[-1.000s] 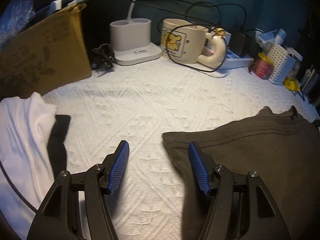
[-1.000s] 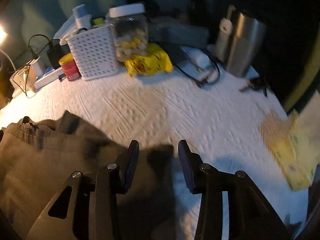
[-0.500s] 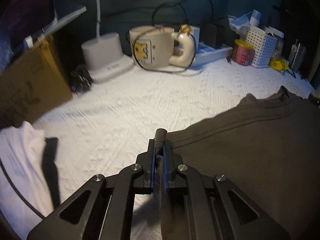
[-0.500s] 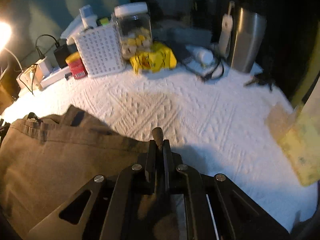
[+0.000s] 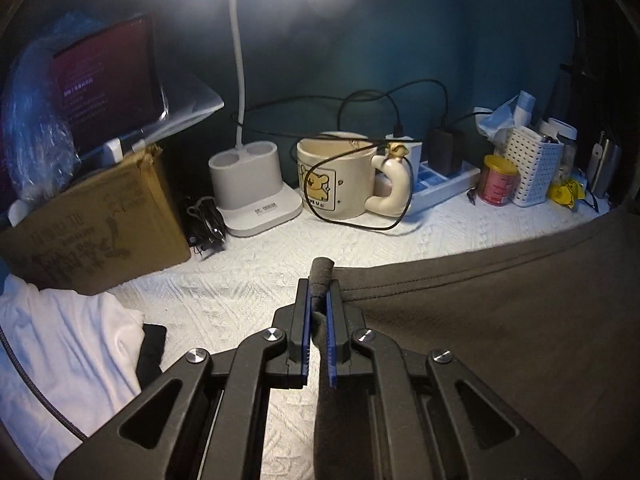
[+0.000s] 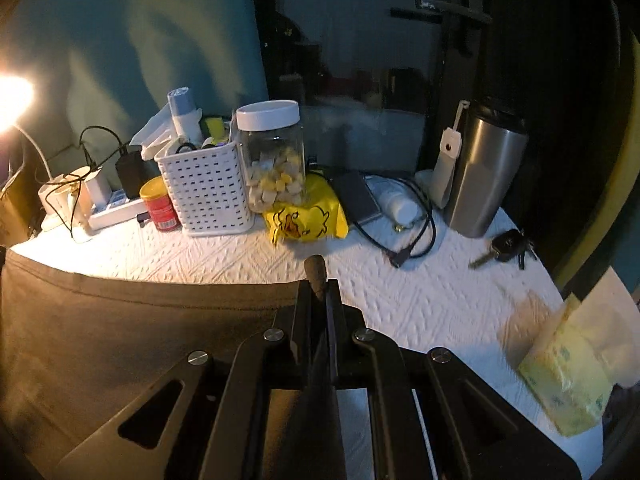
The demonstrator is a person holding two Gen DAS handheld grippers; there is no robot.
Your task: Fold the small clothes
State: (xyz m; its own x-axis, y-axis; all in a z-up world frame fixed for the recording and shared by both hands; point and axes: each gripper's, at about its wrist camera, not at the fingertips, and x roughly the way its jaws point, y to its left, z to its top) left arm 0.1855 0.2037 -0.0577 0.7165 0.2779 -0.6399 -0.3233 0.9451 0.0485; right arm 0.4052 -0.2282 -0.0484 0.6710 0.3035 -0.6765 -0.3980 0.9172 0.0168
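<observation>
A dark brown garment [image 5: 500, 320] is stretched between both grippers above the white textured table cover [image 5: 248, 280]. My left gripper [image 5: 319, 292] is shut on the garment's left corner, which pokes out past the blue pads. My right gripper [image 6: 319, 292] is shut on the garment's right corner [image 6: 315, 272]; the cloth [image 6: 140, 328] spreads to the left in the right wrist view. The hem runs taut between the two. A white garment [image 5: 60, 344] lies at the left.
At the back stand a cardboard box [image 5: 92, 224], a white lamp base [image 5: 256, 188], a cream mug [image 5: 340, 180], a power strip [image 5: 444, 184], a white basket [image 6: 204, 188], a jar [image 6: 274, 152], a steel tumbler [image 6: 484, 176], keys [image 6: 508, 244] and a tissue pack [image 6: 568, 372].
Both grippers closed on the brown garment's corners and lifted it off the table. The hem is now pulled taut and higher, and the lamp has come into view.
</observation>
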